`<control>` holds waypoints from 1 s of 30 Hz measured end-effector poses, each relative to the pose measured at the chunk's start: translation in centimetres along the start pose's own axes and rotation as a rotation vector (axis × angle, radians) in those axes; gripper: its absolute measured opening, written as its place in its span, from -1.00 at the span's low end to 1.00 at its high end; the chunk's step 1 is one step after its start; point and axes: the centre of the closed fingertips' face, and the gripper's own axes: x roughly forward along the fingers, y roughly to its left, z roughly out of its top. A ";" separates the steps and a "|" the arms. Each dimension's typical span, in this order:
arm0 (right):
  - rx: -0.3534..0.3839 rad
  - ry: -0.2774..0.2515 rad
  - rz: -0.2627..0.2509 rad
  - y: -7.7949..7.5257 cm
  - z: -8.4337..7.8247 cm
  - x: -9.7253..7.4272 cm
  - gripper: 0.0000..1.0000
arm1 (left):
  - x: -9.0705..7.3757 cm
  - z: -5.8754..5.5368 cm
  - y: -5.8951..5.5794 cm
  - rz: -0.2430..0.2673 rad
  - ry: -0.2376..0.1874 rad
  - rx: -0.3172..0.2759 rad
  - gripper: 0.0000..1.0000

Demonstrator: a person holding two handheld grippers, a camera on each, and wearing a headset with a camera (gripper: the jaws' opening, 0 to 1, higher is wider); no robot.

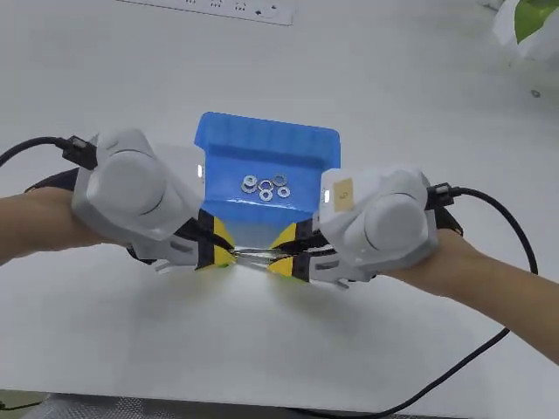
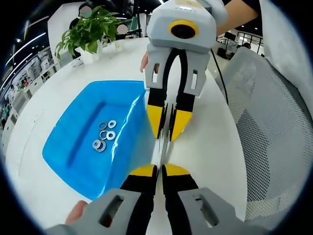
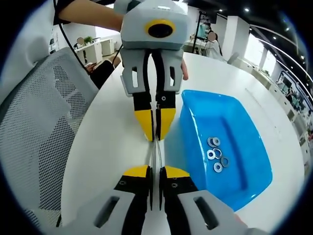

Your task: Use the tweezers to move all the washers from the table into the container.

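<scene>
Several metal ring washers (image 1: 265,186), glossy blue container (image 1: 229,133), thin tweezers (image 1: 253,253)

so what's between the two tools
The tweezers bridge the gap, one end in the left tool, the other in the right tool; seen in the head view.

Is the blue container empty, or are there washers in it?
Not empty: a small cluster of washers lies on the floor of the blue container, seen in all three views.
</scene>
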 end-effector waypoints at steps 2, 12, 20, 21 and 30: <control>-0.024 0.009 -0.005 0.0 0.0 0.0 -0.77 | 0.1 0.1 0.1 0.005 0.000 -0.002 -0.83; -0.046 0.059 -0.011 -0.1 -0.1 0.0 -0.76 | 0.2 0.2 0.0 0.010 0.000 -0.002 -0.82; 0.001 0.080 -0.057 -0.3 -0.7 -1.0 -0.68 | -1.1 0.3 -0.2 0.030 0.000 -0.007 -0.80; 0.026 0.064 -0.066 -0.2 -0.5 -1.4 -0.68 | -1.6 0.1 -0.3 0.039 0.000 -0.018 -0.80; 0.192 -0.058 -0.188 0.9 0.2 -5.6 -0.47 | -5.0 -1.2 -2.8 0.094 0.002 -0.057 -0.53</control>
